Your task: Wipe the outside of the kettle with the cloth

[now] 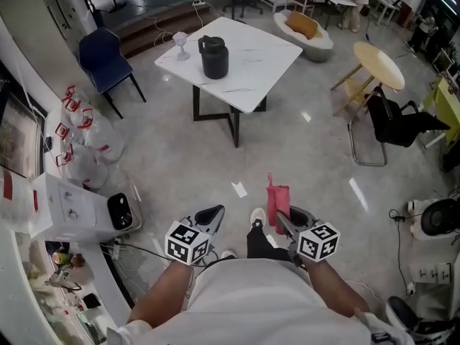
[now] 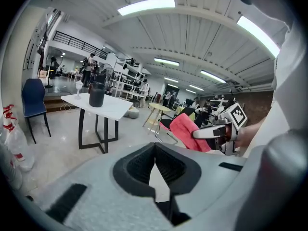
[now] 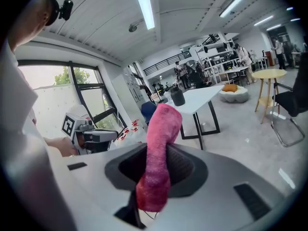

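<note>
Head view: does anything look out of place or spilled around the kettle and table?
Nothing much. The kettle stands upright on the white table, no spill visible. The right gripper is shut on the pink cloth. Only oddity: a white scrap lying on the floor.

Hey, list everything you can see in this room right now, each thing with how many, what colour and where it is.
kettle: one, black, on the white table, far from both tongs
white table: one, white top with dark legs, upper middle of the head view
small object: one, white, on the table left of the kettle; too small to identify
blue chair: one, blue, left of the table
round table: one, pale wood, at the right
black chair: one, black, beside the round table
cloth: one, pink, gripped in the right tongs
left tongs: one, grey, shut and empty
right tongs: one, grey, shut on the cloth
</note>
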`<state>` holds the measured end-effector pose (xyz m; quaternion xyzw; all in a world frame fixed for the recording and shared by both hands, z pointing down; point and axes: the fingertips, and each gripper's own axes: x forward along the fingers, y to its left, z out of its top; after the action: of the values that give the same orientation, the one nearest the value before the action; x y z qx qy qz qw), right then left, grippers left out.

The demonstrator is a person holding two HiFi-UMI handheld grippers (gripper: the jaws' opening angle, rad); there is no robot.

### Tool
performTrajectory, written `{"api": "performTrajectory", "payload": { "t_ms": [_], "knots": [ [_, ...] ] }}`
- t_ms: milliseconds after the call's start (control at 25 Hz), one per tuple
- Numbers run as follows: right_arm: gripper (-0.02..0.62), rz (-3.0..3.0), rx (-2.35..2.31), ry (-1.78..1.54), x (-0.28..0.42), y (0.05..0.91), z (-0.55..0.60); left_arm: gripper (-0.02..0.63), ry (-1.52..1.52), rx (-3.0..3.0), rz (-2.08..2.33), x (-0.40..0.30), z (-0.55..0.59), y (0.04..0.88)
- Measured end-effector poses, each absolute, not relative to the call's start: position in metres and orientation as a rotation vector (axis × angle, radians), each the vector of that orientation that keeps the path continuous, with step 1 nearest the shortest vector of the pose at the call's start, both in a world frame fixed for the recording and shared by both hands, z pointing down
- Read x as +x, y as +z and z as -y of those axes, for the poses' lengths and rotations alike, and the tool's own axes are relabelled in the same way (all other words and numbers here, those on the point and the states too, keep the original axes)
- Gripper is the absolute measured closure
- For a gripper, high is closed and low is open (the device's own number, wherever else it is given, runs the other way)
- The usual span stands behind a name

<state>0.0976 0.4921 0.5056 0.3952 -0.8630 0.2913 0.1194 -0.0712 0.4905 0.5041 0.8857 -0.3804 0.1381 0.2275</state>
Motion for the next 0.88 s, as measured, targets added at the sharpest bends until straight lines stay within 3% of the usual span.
{"api": "performTrajectory", "payload": {
  "t_ms": [880],
  "knots": [
    [0.486,2.62,0.975,0.843,0.133,0.496,-0.263,0.601,0.422,2.406,1.173,-0.017,-0.281,0.484]
  ]
}}
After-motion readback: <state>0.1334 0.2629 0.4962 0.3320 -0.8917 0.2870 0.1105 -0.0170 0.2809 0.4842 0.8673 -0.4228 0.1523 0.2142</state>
